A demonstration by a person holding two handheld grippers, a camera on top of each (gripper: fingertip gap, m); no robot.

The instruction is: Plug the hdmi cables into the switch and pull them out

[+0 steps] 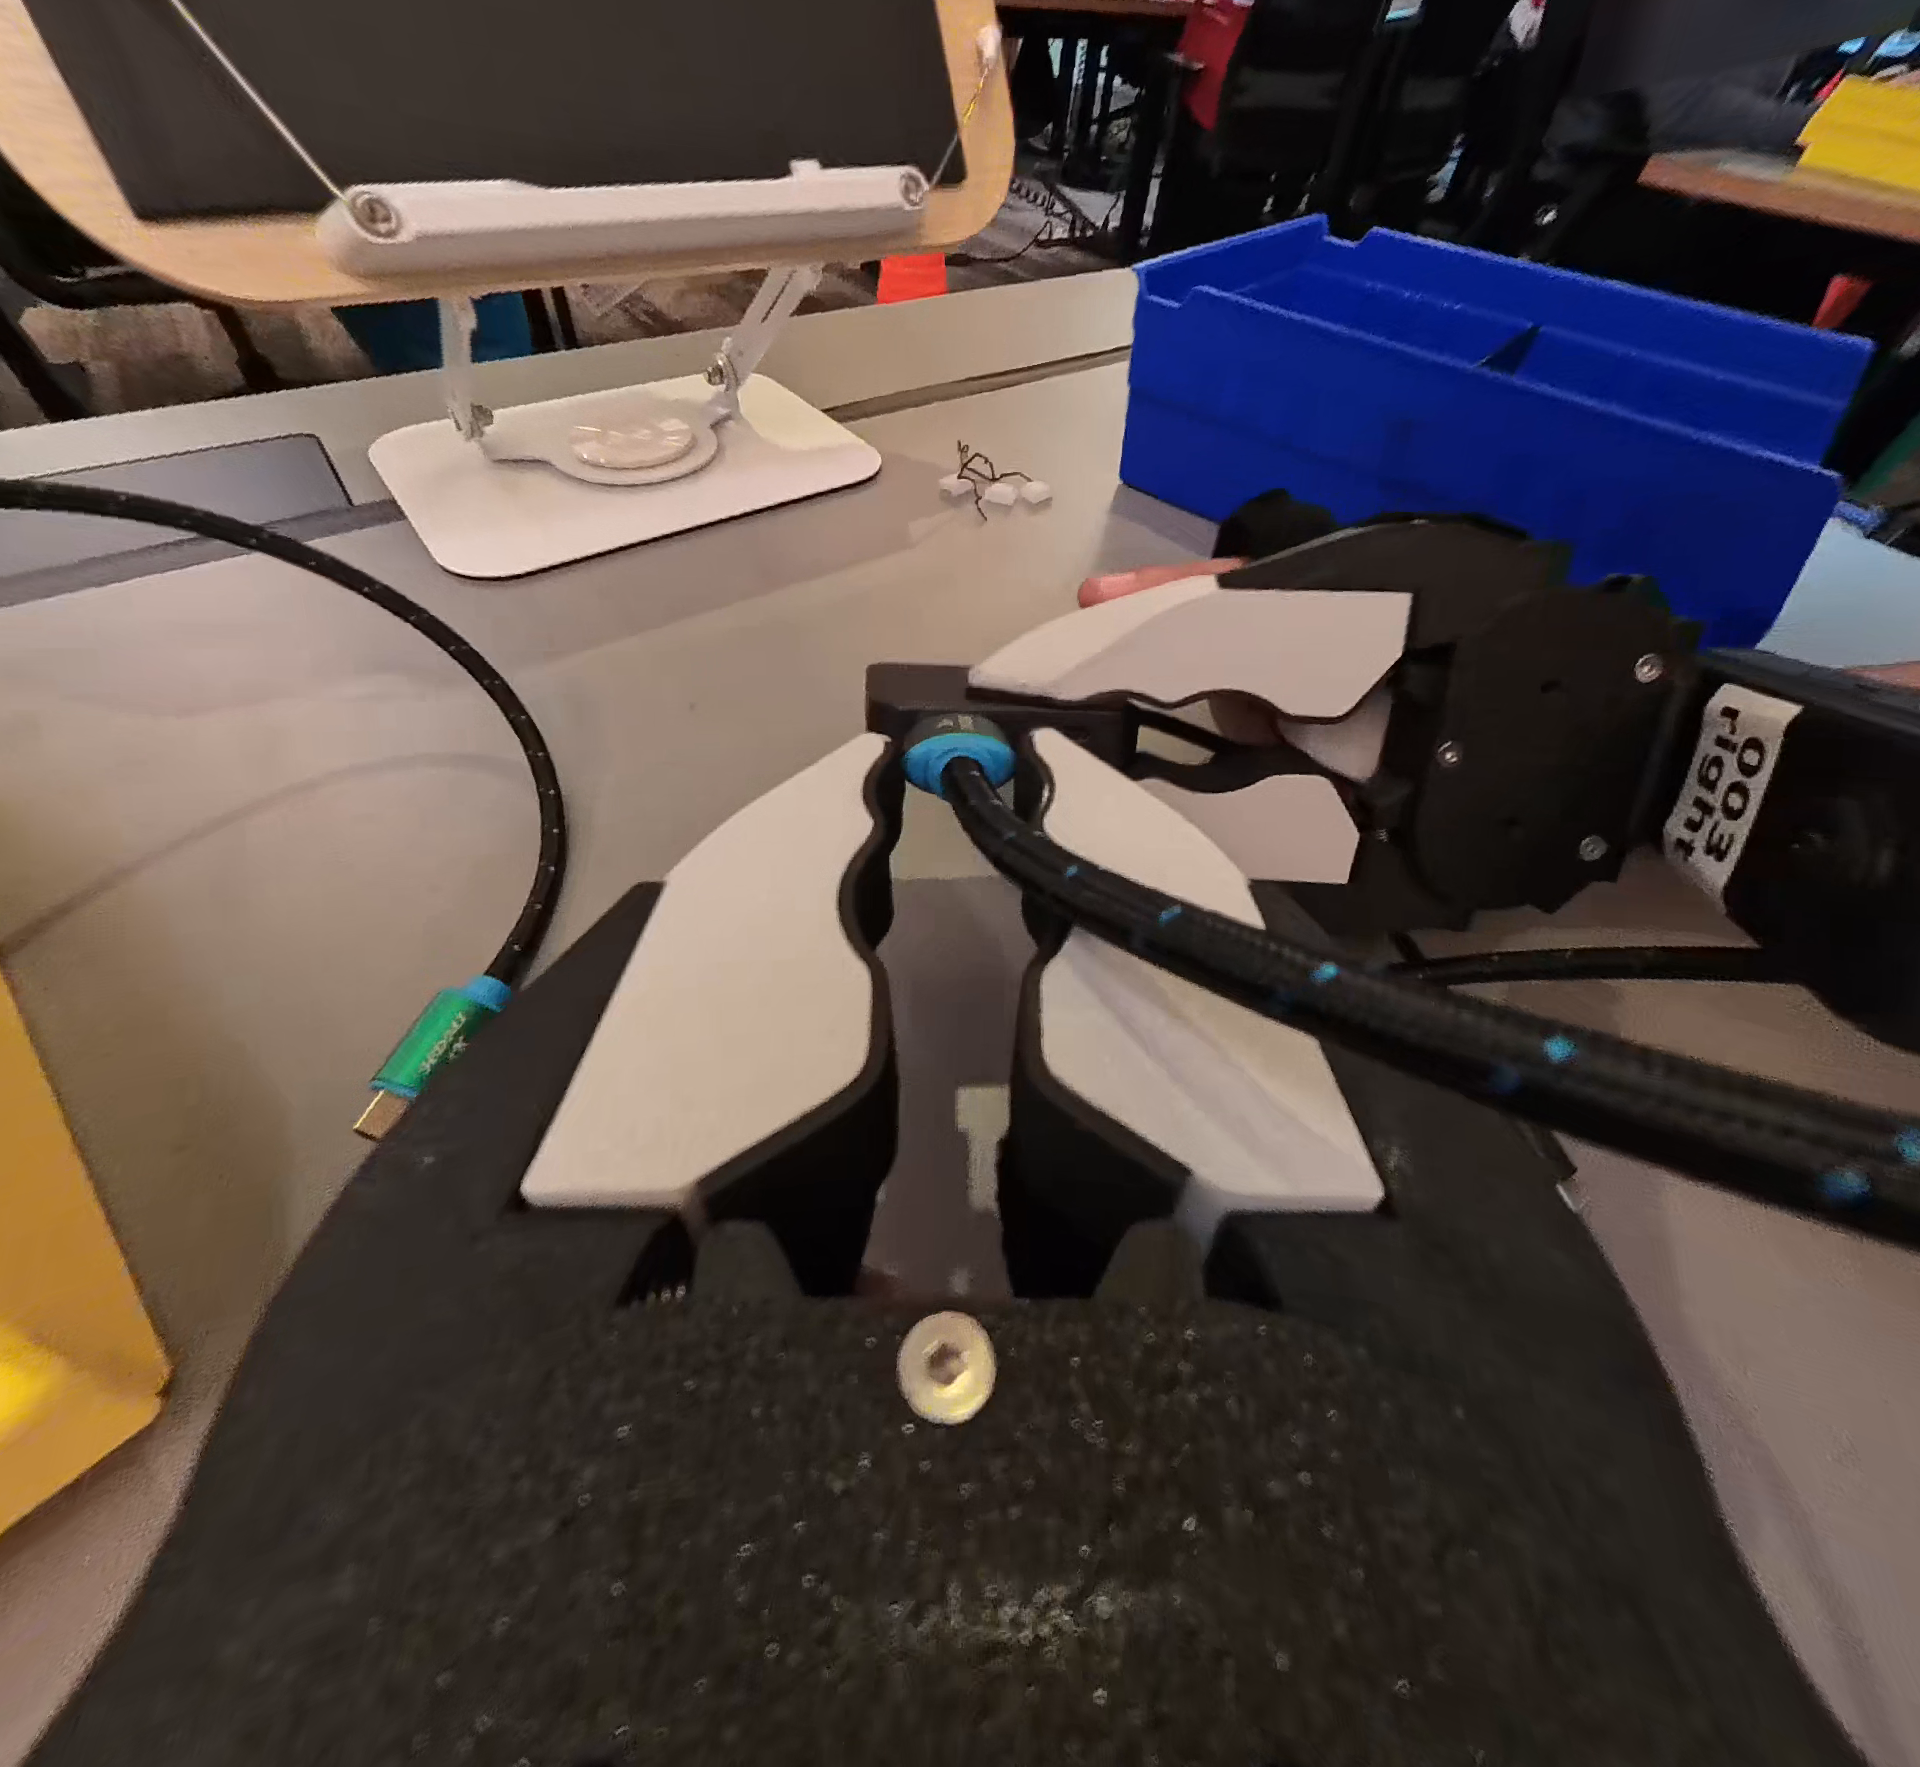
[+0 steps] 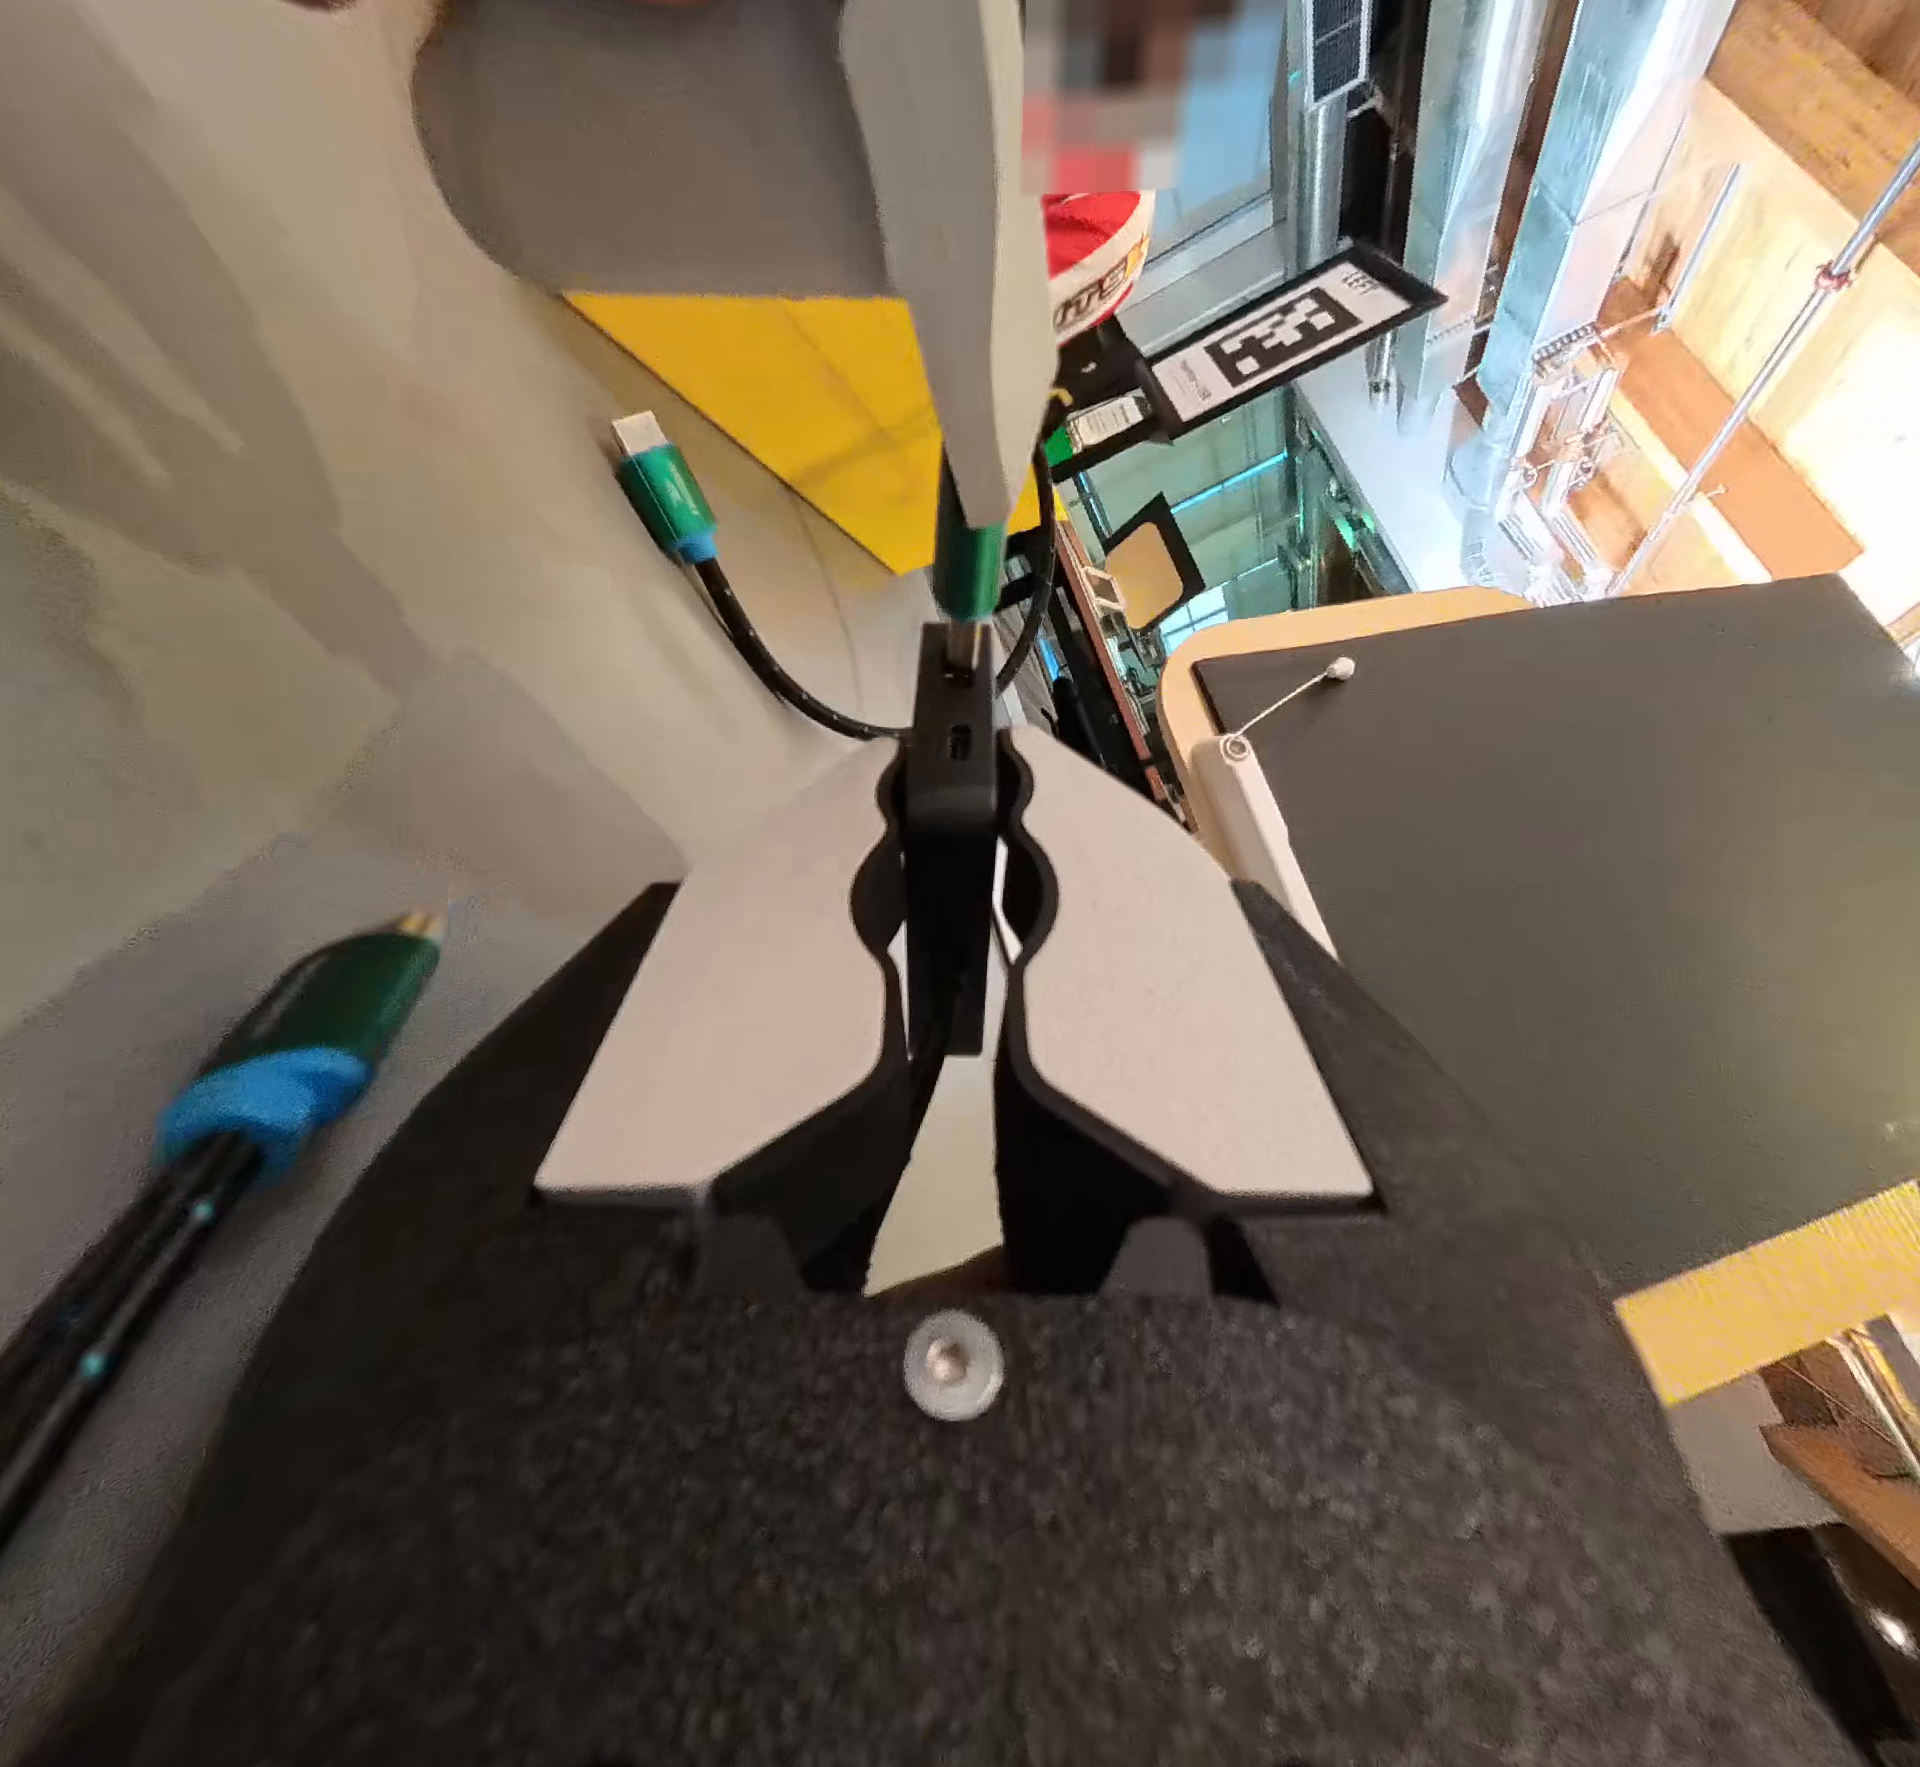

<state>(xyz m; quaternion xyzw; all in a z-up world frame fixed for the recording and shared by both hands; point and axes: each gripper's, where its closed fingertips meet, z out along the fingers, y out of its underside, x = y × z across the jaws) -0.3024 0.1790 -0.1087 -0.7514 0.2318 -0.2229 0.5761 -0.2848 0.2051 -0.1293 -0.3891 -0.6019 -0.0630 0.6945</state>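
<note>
My right gripper [image 2: 951,782] is shut on the small black HDMI switch [image 2: 948,886] and holds it edge-on above the table. My left gripper [image 1: 956,782] is shut on a green HDMI plug with a blue collar [image 1: 958,753]. Its metal tip sits at the switch's [image 1: 914,687] end port. In the right wrist view the left gripper's fingers [image 2: 966,263] come down from above with that plug [image 2: 964,564]. A second green plug [image 1: 426,1057] lies loose on the table at the left. A third plug [image 2: 312,1031] lies at the lower left.
A tablet on a white stand [image 1: 623,460] stands at the back. A blue bin [image 1: 1475,408] is at the back right. A yellow box [image 1: 52,1302] is at the left edge. Small white connectors [image 1: 997,491] lie behind the grippers. Black braided cables [image 1: 520,782] cross the grey table. Left tips to right tips: about 4 cm.
</note>
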